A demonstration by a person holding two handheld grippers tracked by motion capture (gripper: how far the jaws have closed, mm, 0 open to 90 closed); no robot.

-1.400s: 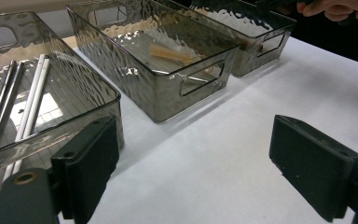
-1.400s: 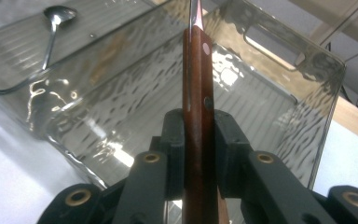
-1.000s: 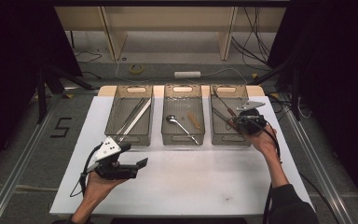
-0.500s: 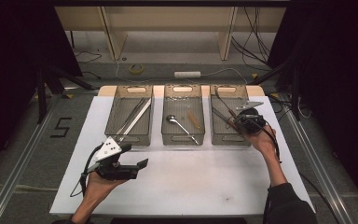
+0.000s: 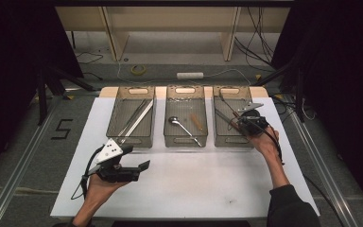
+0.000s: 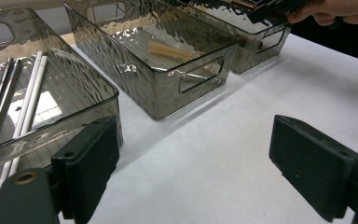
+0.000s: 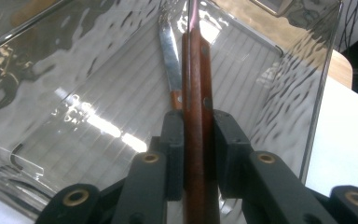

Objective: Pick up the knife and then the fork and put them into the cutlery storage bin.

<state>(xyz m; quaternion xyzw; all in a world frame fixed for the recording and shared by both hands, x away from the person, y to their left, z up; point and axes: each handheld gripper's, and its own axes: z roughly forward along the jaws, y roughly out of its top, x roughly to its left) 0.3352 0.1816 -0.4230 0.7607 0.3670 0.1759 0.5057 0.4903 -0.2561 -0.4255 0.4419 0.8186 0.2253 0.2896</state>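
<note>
Sorting cutlery into three smoked-plastic bins, by the look of it. Clamped tight in the right hand-held gripper point(image 7: 193, 154): a slim wooden-handled utensil point(image 7: 196, 93), inside the bin at 2 o'clock point(image 5: 227, 139). Already binned: long metal and white sticks point(image 5: 134, 118) at 11, steel ladle point(image 5: 183, 126) at 12. Idle at 7, wide open on the white worktop point(image 5: 208, 179): left hand-held gripper point(image 5: 134, 165). Probably nearly finished.

Three smoky transparent bins stand in a row: the left bin point(image 5: 131, 118), nearest above the left gripper point(image 5: 137, 169), the middle bin point(image 5: 185, 116), and the right bin point(image 5: 233, 118), which the right gripper point(image 5: 238, 122) reaches into. Two grippers are seen. One ladle point(image 5: 183, 128) lies in the middle bin. Two white sticks point(image 6: 24, 112) and two metal rods point(image 6: 0, 95) lie in the left bin. Two wooden-handled utensils are ahead of the right gripper: one handle point(image 7: 196, 121) between its jaws, one knife point(image 7: 170, 60) beyond.
</note>
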